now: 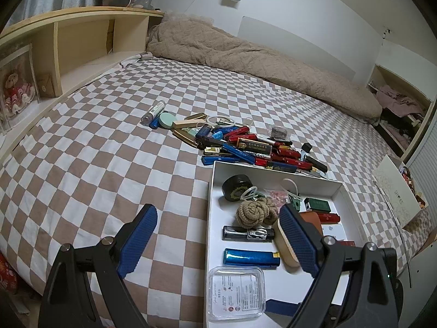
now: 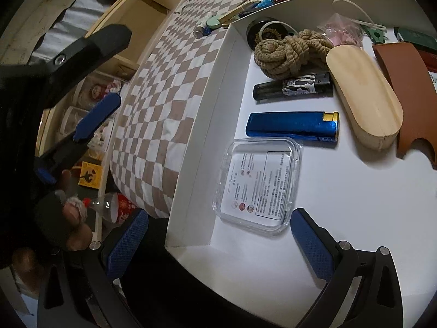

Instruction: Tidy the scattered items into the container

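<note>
Bed: checkered bed, left wrist view.
Left tool: wide, empty.
Left to do: pile of lighters at centre.
Right view, box: blue lighter, clear case inside.
Right tool: wide, empty.

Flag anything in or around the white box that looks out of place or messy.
A heap of lighters still lies jumbled on the checked bedsheet behind the white box. Inside the box, the wooden case sits tilted against the brown sleeve. Nothing looks spilled or broken.
</note>
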### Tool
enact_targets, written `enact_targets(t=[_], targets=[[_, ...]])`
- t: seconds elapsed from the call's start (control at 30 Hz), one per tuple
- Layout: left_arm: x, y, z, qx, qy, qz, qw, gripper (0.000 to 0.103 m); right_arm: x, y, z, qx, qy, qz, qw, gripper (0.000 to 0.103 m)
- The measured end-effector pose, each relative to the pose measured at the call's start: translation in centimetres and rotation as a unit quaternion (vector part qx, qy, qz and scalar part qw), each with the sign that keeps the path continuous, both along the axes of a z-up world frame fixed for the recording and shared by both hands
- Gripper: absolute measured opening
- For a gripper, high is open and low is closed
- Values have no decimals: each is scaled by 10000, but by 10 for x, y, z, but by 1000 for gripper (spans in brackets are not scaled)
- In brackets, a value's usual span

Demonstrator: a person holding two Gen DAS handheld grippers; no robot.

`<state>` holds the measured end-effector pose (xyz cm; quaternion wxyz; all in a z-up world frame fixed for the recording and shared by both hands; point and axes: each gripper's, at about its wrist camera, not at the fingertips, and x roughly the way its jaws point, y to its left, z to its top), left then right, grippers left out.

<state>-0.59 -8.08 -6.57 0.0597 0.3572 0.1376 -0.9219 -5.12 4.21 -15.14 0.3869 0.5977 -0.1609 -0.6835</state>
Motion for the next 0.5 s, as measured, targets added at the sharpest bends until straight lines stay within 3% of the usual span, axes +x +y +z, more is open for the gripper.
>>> enact_targets(t=[0.3,0.5], targets=[[3,1,2,-8,37,14,10000,91,-3,29,-4,-282,-566,-80,9980,103],[7,2,8,-66,92,-2,9999,91,5,15,-3,-138,-844,82,9963,103]])
